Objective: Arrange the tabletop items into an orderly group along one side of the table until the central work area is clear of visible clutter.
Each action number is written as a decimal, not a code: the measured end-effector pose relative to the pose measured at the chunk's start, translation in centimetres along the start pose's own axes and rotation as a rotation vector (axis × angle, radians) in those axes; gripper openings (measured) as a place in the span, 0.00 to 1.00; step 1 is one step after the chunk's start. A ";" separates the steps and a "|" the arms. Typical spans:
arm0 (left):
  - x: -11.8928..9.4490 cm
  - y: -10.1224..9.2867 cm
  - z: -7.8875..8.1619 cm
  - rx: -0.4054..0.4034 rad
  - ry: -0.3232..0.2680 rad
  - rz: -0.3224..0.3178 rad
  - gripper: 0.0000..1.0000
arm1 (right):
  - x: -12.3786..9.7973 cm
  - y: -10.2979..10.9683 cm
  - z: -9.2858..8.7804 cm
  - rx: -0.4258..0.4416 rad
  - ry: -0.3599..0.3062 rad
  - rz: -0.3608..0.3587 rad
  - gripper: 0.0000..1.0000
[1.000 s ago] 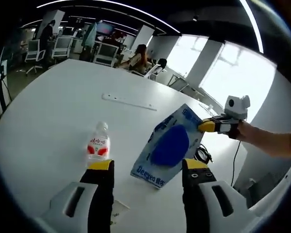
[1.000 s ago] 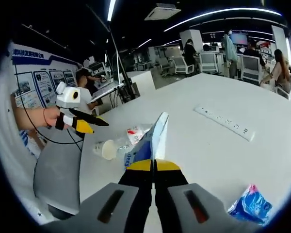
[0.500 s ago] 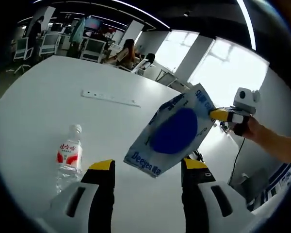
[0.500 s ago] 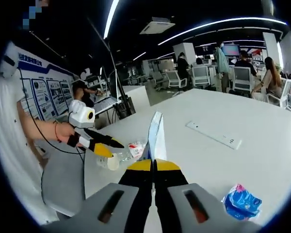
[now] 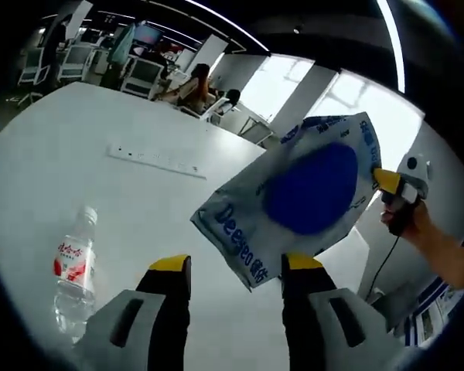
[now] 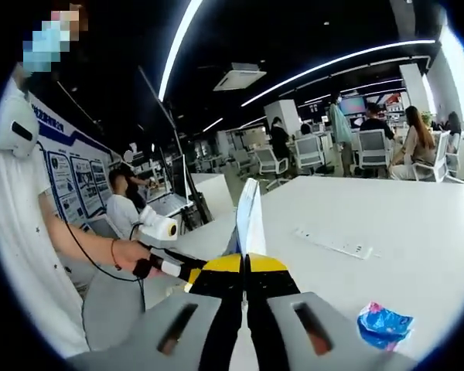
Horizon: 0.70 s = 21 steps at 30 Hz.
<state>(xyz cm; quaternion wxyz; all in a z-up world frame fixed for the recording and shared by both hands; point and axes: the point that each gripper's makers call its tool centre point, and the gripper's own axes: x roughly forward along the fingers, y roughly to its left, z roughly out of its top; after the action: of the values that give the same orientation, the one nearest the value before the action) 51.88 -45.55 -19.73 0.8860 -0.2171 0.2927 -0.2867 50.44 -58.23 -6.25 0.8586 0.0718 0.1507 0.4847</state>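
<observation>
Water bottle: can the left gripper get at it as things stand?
Probably yes. The left gripper is open and empty; the water bottle lies bare on the table beside it. The blue pack hangs off to the other side.

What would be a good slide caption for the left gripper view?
Right gripper lifts a blue-and-white Deeyeo pack above the white table; a water bottle lies beside the open left gripper.

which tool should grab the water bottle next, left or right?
Left, probably. The left tool is open and free, with the water bottle lying on the table beside it. The right tool is shut on the blue-and-white packet, held in the air.
</observation>
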 end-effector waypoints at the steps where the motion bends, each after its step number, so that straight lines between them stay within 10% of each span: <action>1: 0.1 -0.2 0.2 0.001 -0.006 -0.006 0.39 | -0.1 0.0 0.0 0.001 -0.002 -0.002 0.00; 21: 0.6 -2.0 1.8 0.175 0.005 -0.026 0.03 | -3.2 -1.2 -1.2 0.081 -0.100 -0.128 0.00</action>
<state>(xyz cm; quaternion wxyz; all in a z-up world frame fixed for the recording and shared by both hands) 52.72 -47.06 -17.52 0.8970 -0.1418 0.2659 -0.3234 49.43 -61.56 -7.14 0.8907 0.1209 0.1313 0.4181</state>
